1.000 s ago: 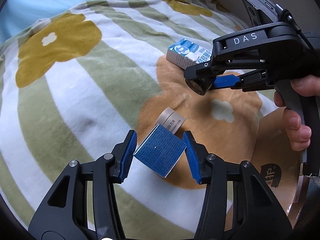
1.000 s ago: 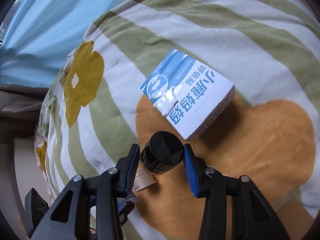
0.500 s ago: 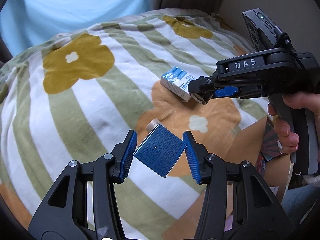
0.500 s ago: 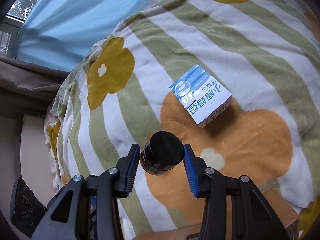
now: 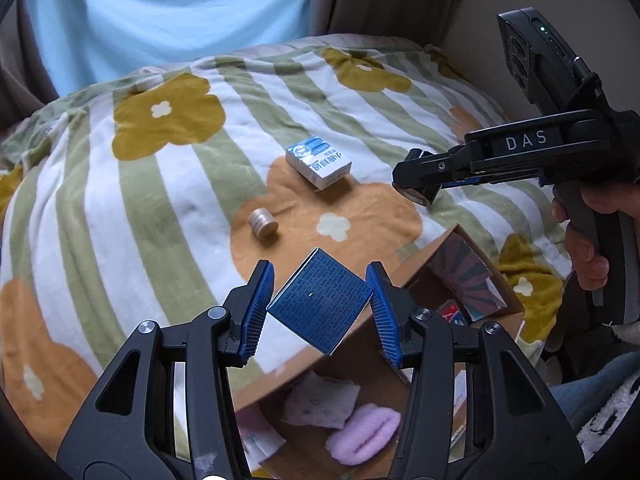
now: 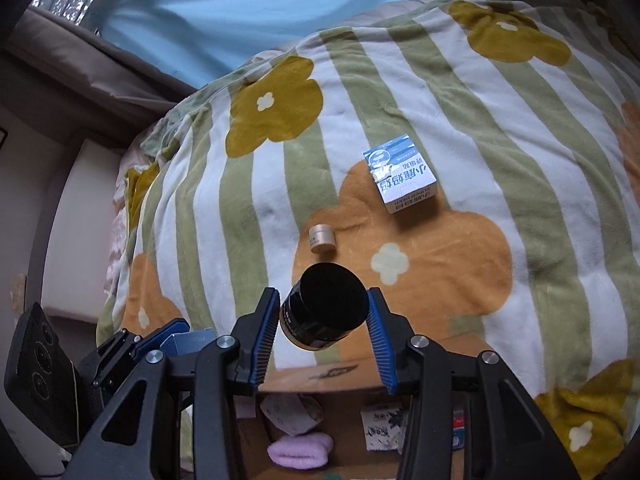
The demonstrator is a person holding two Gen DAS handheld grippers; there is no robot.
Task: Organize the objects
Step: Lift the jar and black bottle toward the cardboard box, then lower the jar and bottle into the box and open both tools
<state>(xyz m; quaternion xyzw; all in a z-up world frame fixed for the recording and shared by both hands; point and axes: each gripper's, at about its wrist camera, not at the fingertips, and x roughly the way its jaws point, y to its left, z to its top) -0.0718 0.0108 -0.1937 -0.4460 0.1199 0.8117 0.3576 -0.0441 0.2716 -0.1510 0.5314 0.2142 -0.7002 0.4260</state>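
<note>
My left gripper point(image 5: 320, 306) is shut on a dark blue box point(image 5: 320, 300) and holds it tilted above the near wall of an open cardboard box point(image 5: 404, 280). My right gripper point(image 6: 322, 322) is shut on a black-lidded jar point(image 6: 326, 310), held over the cardboard box's far rim point(image 6: 360, 376). The right gripper also shows in the left wrist view point(image 5: 420, 190). On the striped flower blanket point(image 5: 180, 184) lie a white-and-blue carton point(image 5: 319, 162) point(image 6: 404, 178) and a small beige jar point(image 5: 262, 222) point(image 6: 322, 237).
Inside the cardboard box lie a pink soft item point(image 5: 362, 434) point(image 6: 300, 450) and patterned packets point(image 5: 320, 402). A light blue curtain point(image 5: 168, 12) hangs behind the bed. A white ledge point(image 6: 76, 220) runs along the bed's left side.
Both grippers have lifted and pulled back from the blanket with their objects. The carton and beige jar now lie farther off, and the cardboard box has come into view below.
</note>
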